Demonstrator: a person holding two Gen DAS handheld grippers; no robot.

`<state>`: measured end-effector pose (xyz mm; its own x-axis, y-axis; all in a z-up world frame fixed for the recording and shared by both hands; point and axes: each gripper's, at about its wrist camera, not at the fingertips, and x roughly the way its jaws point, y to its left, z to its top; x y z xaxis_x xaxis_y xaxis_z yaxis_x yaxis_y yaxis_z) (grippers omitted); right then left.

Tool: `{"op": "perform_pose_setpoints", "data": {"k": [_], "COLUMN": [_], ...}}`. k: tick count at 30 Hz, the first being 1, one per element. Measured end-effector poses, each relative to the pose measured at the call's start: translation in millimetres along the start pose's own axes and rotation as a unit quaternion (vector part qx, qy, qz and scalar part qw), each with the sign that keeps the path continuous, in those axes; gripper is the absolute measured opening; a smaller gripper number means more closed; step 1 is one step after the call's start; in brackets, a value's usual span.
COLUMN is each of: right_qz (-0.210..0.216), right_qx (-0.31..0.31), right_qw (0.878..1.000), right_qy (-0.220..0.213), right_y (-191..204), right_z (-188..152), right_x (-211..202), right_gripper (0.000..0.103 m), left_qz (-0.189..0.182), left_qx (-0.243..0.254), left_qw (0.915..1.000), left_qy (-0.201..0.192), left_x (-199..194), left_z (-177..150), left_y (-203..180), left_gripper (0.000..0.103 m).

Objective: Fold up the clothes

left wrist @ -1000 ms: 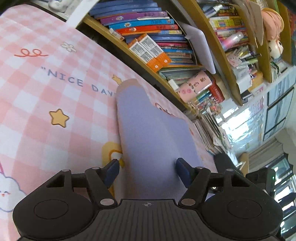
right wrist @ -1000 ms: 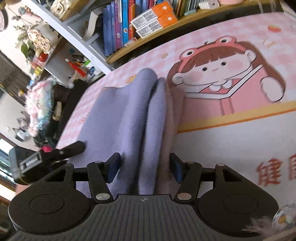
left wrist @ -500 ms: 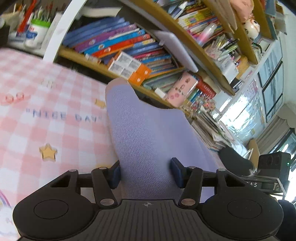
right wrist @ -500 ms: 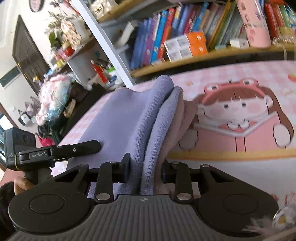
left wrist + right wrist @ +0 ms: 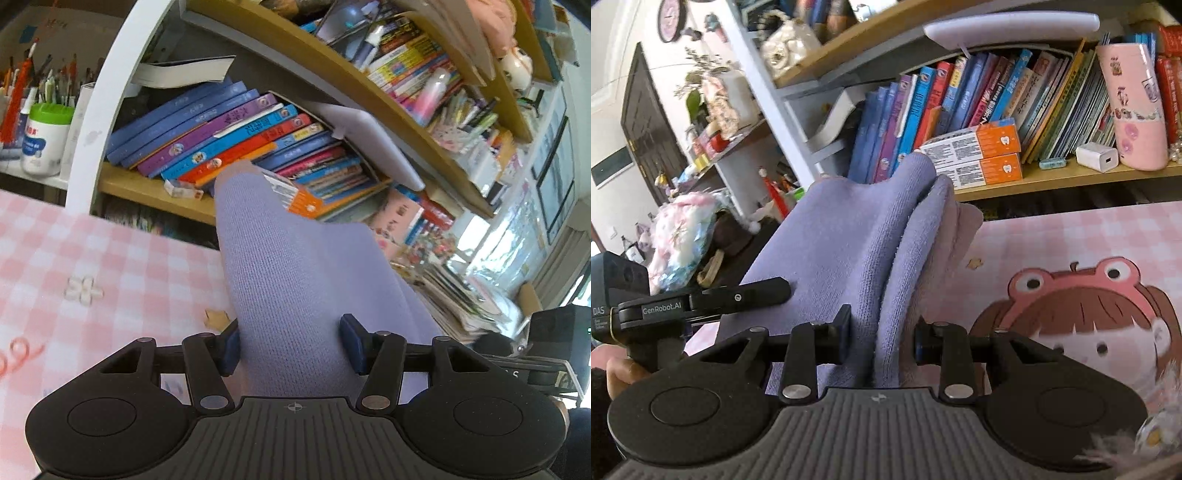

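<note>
A: Report the left gripper point(image 5: 291, 345).

B: I see its jaws closed on the lilac garment point(image 5: 295, 280), both pads pressed into the knit. The fold rises ahead of my camera, up off the pink checked worktop point(image 5: 110, 266).

A: And the right gripper point(image 5: 882, 338)?

B: Clamped on a bunched edge of the same garment point(image 5: 849, 236), several layers stacked between the pads. The cloth spans from it across to the left gripper point(image 5: 753, 291). Behind it stands a bookshelf point(image 5: 1071, 177) with books point(image 5: 923, 110).

A: Anything under it?

B: The cartoon girl print point(image 5: 1089, 314) on the worktop point(image 5: 1071, 229), beside the cloth.
</note>
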<state>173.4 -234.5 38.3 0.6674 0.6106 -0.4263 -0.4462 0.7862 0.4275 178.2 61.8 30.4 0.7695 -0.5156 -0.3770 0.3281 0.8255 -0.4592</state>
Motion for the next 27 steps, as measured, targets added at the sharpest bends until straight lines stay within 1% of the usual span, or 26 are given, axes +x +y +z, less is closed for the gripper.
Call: {"op": "perform_pose_setpoints", "data": {"k": [6,14,21,25,26,27], "right_qz": [-0.012,-0.024,-0.034,-0.034,-0.034,-0.034], "right_qx": [0.005,0.02,0.037,0.051,0.055,0.059], "right_qw": [1.0,0.999,0.998,0.998,0.998,0.998], "right_qy": [0.01,0.021,0.027,0.019,0.016,0.014], "right_y": [-21.2,-40.9,-52.0,-60.6,-62.8,-65.0], "right_z": [22.0,43.5,47.4,45.8,45.3,44.8], "right_x": [37.7,81.3,104.5,111.7,113.3,115.0], "right_gripper": [0.028,0.028,0.028,0.029,0.03,0.032], "left_qz": [0.004,0.012,0.023,0.027,0.027,0.027], "left_qx": [-0.012,-0.057,-0.073,-0.089,-0.093,-0.096], "left_qw": [0.9999,0.9983,0.9971,0.9956,0.9953,0.995], "left_qy": [0.001,0.0,0.008,0.009,0.007,0.006], "left_x": [39.1,75.1,95.9,102.2,102.9,103.6], "left_z": [15.2,26.1,31.3,28.6,28.5,28.5], "left_y": [28.3,61.0,76.7,85.0,86.6,88.3], "left_gripper": [0.054,0.054,0.054,0.055,0.056,0.06]}}
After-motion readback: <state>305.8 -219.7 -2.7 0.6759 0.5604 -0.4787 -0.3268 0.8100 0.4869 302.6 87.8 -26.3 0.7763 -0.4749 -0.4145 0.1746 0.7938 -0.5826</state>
